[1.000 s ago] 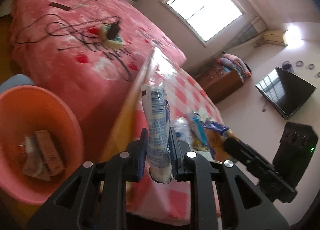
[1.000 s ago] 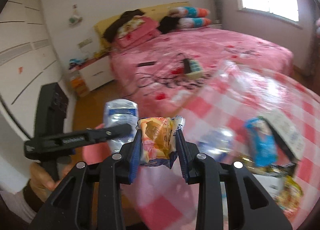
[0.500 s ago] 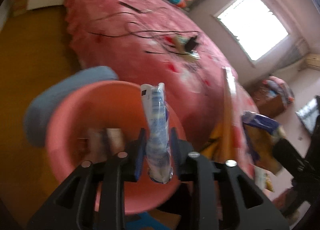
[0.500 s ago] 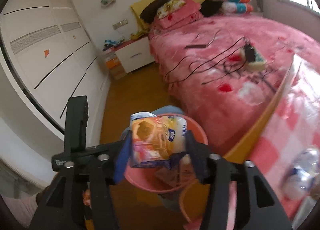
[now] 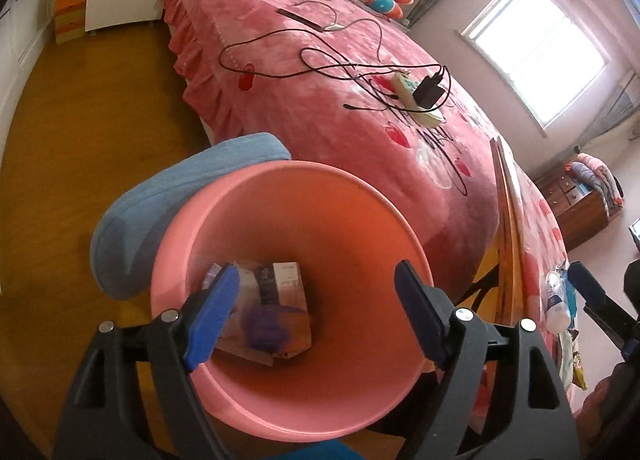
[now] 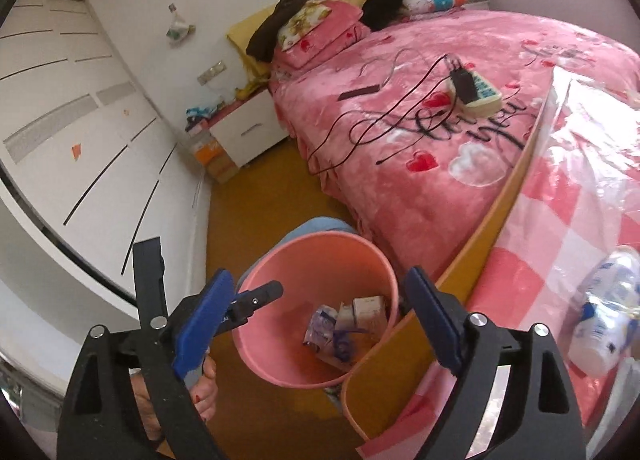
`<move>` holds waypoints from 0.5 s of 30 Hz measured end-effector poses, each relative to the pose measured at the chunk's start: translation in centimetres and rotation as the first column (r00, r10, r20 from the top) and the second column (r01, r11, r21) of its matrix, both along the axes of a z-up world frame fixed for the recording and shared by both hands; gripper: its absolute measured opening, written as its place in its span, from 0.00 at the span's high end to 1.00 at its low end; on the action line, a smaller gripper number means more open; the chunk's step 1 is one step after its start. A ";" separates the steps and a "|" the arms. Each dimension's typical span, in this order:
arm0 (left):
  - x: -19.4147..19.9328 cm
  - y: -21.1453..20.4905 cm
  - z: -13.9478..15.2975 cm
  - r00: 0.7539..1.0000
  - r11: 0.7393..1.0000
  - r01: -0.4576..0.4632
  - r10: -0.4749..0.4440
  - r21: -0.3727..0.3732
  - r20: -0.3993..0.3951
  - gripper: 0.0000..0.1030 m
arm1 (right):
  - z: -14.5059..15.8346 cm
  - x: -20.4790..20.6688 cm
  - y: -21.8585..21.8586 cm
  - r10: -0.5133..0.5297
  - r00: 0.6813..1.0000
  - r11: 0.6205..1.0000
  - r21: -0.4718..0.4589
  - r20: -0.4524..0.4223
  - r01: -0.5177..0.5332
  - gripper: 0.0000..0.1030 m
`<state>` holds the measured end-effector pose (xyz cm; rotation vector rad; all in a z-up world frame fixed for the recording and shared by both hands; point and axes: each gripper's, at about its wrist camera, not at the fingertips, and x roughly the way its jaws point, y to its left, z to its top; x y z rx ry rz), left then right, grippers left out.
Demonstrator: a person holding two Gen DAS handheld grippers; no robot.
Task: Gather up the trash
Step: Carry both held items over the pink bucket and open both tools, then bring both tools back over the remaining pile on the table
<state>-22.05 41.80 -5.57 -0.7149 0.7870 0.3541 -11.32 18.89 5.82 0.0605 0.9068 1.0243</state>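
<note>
A pink bin [image 5: 280,175] stands on the floor beside the table, with boxes and wrappers [image 5: 276,320] lying at its bottom. My left gripper [image 5: 316,312] hangs over the bin's mouth, its jaws opening with nothing between them. My right gripper [image 6: 320,320] is above the bin [image 6: 260,356] too, jaws also opening and empty. Through the right wrist view the trash [image 6: 344,324] shows inside, and a finger of the left gripper [image 6: 256,300] reaches over the rim. A clear plastic bottle [image 6: 604,324] lies on the checked tablecloth [image 6: 560,219].
A bed with a pink cover [image 5: 320,71] runs behind the bin, carrying black cables and a power strip [image 5: 416,99]. A blue cushion [image 5: 168,199] sits against the bin's far side. A white nightstand [image 6: 248,127] and wardrobe doors [image 6: 80,139] border the wooden floor [image 5: 92,99].
Both grippers swung from the table to over the bin and opened. The white-and-blue packet left the left jaws and the orange wrapper left the right jaws.
</note>
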 end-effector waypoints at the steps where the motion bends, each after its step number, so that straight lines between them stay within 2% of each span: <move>1: 0.0 -0.1 0.0 1.000 1.000 0.001 -0.001 0.003 0.003 0.21 | 0.2 -0.1 -0.4 -0.012 1.000 1.000 0.002 0.009 0.012 0.15; 7: -0.1 -0.7 0.4 0.999 1.000 0.008 -0.008 -0.001 0.045 0.21 | 0.5 -0.5 -2.4 -0.063 0.997 0.998 0.005 0.046 0.063 0.15; 14: 0.0 -2.6 1.6 0.988 0.996 0.037 -0.048 0.075 0.150 0.19 | -0.7 -1.6 -5.0 -0.106 0.991 0.994 0.022 0.077 0.105 0.12; 15: 0.1 -2.9 1.8 0.984 0.996 0.044 -0.058 0.082 0.167 0.19 | -0.8 -1.7 -5.2 -0.115 0.990 0.993 0.022 0.079 0.113 0.09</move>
